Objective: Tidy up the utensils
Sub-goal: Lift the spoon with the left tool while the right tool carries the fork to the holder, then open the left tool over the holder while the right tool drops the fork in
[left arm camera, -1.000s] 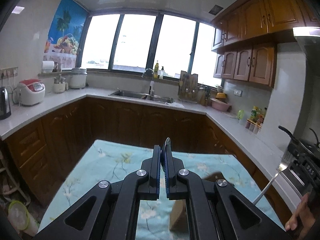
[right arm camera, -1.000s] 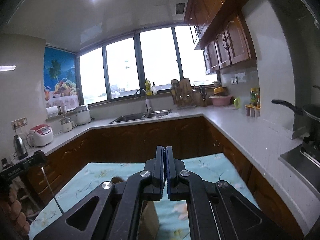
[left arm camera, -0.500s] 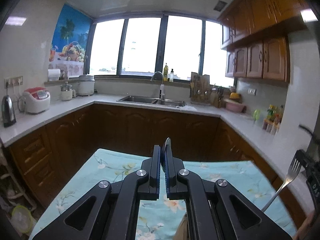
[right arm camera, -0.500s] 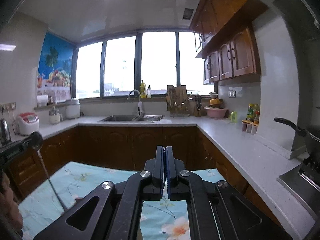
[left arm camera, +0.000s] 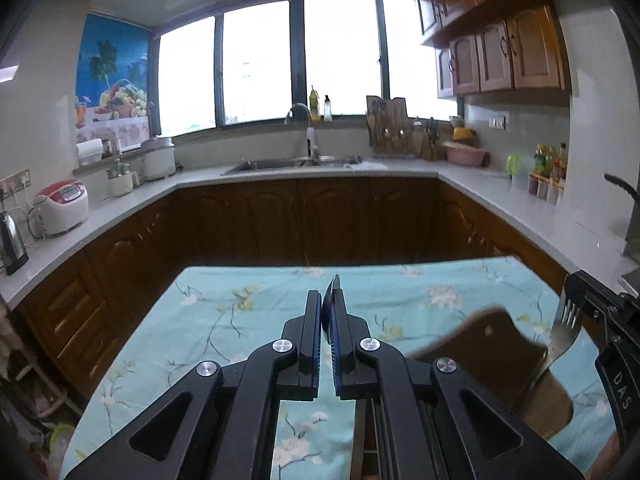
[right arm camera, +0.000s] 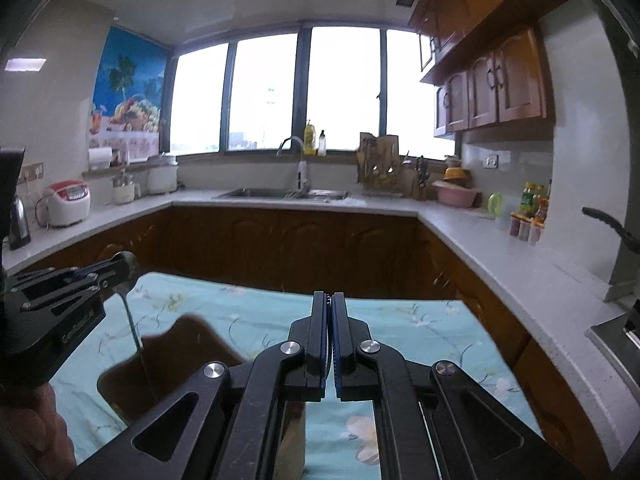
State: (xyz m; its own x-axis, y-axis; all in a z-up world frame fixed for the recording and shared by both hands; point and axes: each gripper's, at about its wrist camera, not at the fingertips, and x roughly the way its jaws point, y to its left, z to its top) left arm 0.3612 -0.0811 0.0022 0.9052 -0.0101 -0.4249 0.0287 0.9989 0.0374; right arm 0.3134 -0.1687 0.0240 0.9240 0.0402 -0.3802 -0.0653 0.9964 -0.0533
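Note:
My left gripper (left arm camera: 329, 304) is shut on a metal spoon (left arm camera: 334, 285) whose bowl edge sticks up between the fingers. In the right wrist view the left gripper (right arm camera: 120, 270) holds that spoon (right arm camera: 134, 326) with its handle hanging down into a brown wooden holder (right arm camera: 176, 360). My right gripper (right arm camera: 329, 304) is shut on a metal fork; in the left wrist view the right gripper (left arm camera: 576, 294) holds the fork (left arm camera: 560, 336) tines up, its handle reaching down into the holder (left arm camera: 500, 356). The holder stands on a table with a turquoise flowered cloth (left arm camera: 248, 320).
Kitchen counters run around the room with a sink (left arm camera: 296, 164), a rice cooker (left arm camera: 62, 206) and a kettle (left arm camera: 12, 238) on the left, spice jars (left arm camera: 546, 172) and a pan handle (left arm camera: 620, 188) on the right. Dark wooden cabinets stand beyond the table's far edge.
Both grippers have lowered and tilted down toward the table. The wooden holder has come into view, and the spoon handle and fork handle now reach into it.

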